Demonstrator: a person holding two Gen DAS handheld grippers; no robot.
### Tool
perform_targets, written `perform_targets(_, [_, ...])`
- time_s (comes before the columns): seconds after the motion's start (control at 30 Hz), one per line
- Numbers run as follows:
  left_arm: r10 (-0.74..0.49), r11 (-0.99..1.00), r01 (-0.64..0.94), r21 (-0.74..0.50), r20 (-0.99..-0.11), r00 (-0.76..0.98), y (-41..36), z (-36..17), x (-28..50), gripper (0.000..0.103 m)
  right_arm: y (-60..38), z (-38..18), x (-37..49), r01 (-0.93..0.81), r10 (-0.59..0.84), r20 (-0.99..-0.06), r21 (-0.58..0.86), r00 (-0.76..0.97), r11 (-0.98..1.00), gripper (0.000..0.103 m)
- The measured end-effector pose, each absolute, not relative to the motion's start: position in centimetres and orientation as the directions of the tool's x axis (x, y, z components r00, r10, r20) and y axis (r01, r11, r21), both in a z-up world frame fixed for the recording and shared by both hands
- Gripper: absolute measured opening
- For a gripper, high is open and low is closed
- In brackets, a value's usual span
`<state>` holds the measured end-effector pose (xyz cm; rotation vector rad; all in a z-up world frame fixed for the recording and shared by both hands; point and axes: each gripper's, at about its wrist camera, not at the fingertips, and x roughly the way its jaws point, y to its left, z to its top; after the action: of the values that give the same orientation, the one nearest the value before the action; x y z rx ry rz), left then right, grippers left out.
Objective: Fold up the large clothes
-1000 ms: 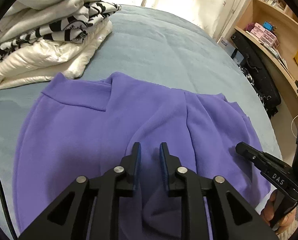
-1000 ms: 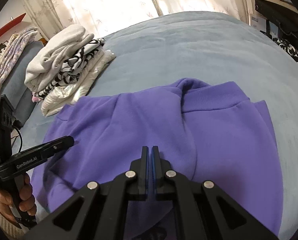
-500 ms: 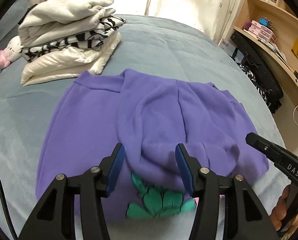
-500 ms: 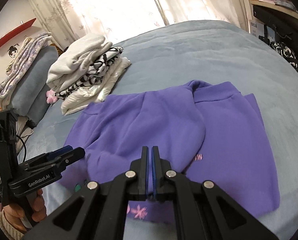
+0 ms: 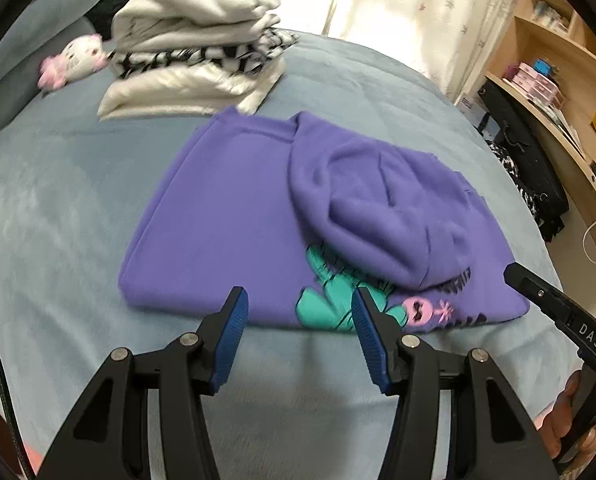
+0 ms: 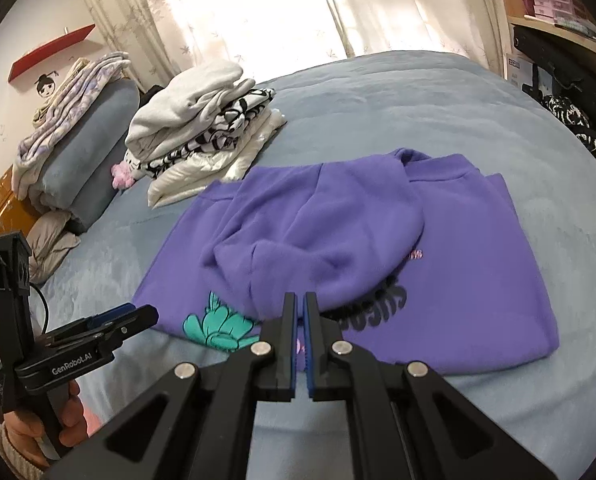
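Note:
A purple hoodie (image 5: 233, 224) lies folded on the grey-blue bed, its hood (image 5: 382, 216) flopped over a teal and pink print (image 5: 330, 300). It also shows in the right wrist view (image 6: 458, 264). My left gripper (image 5: 298, 312) is open and empty, just above the bed at the hoodie's near edge. My right gripper (image 6: 300, 308) is shut with nothing between its fingers, at the near edge by the hood. Each gripper shows in the other's view: the right gripper (image 5: 554, 308) and the left gripper (image 6: 109, 324).
A stack of folded white and black-and-white clothes (image 5: 193, 52) sits behind the hoodie, also in the right wrist view (image 6: 201, 128). A small plush toy (image 5: 77, 60) lies left of it. Grey pillows (image 6: 89, 144) are at the far left. Wooden shelves (image 5: 558, 92) stand at the right.
Both grippers have pulled back toward the near edge and away from the hoodie. The left gripper let go of the purple fabric and opened wide. The hood now lies over the print.

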<state>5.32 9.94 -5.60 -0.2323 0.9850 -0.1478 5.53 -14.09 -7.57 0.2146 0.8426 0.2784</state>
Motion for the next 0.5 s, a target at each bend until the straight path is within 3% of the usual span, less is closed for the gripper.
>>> perform_targets(0.3, [-0.277,0.93,-0.073,-0.361,-0.816,0.508,12.2,-7.7,4.3,0.053,-12.4,-8.0,4.4,-0.184,0.326,-0.702,0.273,0.634,0.944,0.003])
perform_targets(0.5, [-0.298,0.906,-0.116,-0.408,-0.807,0.51,13.1,-8.8,4.4,0.062,-11.8,-8.3,4.3,-0.198,0.325,-0.698,0.26,0.638,0.945,0.003])
